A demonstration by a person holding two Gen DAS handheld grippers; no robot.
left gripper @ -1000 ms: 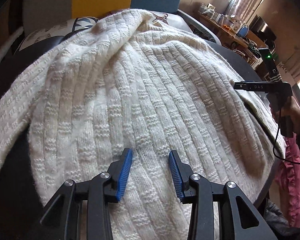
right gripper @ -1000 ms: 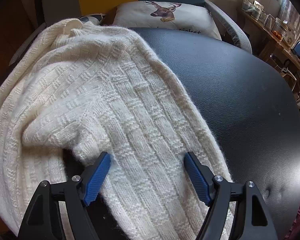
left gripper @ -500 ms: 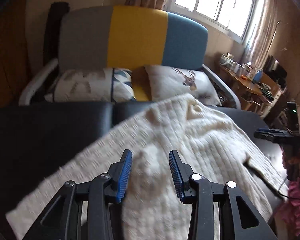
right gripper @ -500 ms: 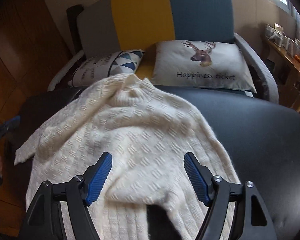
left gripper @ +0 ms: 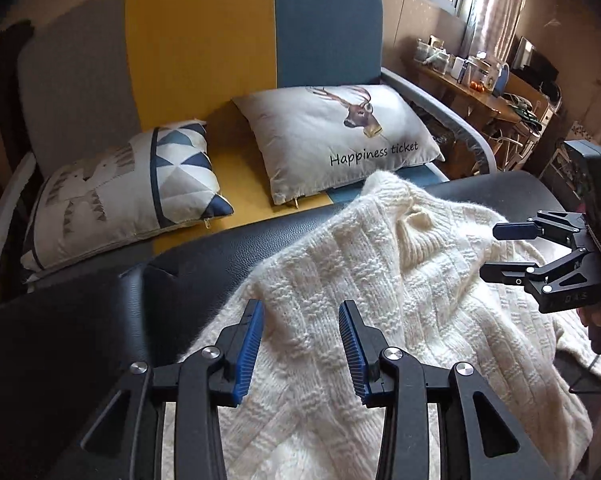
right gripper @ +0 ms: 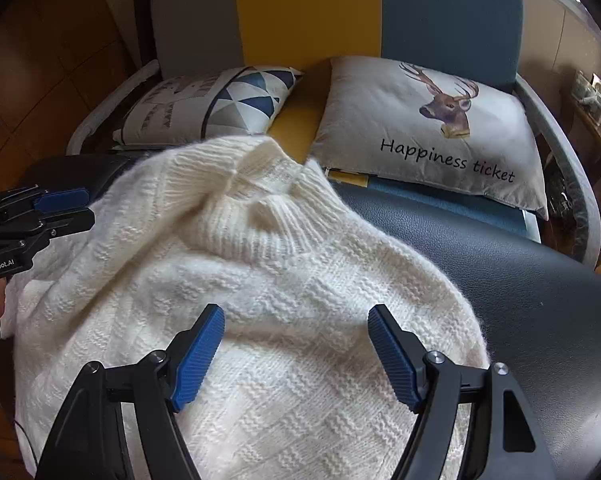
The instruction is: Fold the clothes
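At the bottom of each wrist view a gripper hangs over the sweater [right gripper: 284, 320], which lies rumpled on the black table [right gripper: 500, 272], collar toward the top of the frame. The left gripper [left gripper: 300, 344] has jaws partly open and empty, near the sweater's left edge; the right gripper [right gripper: 296, 352] has jaws wide and empty over the body. Folding looks barely begun: next, each likely needs to pinch a shoulder or edge. Beyond lie the deer pillow [right gripper: 440, 128] and sofa [left gripper: 204, 32].

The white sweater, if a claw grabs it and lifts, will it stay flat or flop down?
The sweater would probably flop: it already lies in soft folds on the black table. Its thick, fuzzy knit looks grippy, so it likely won't slip. It seems bulky, perhaps fairly heavy.
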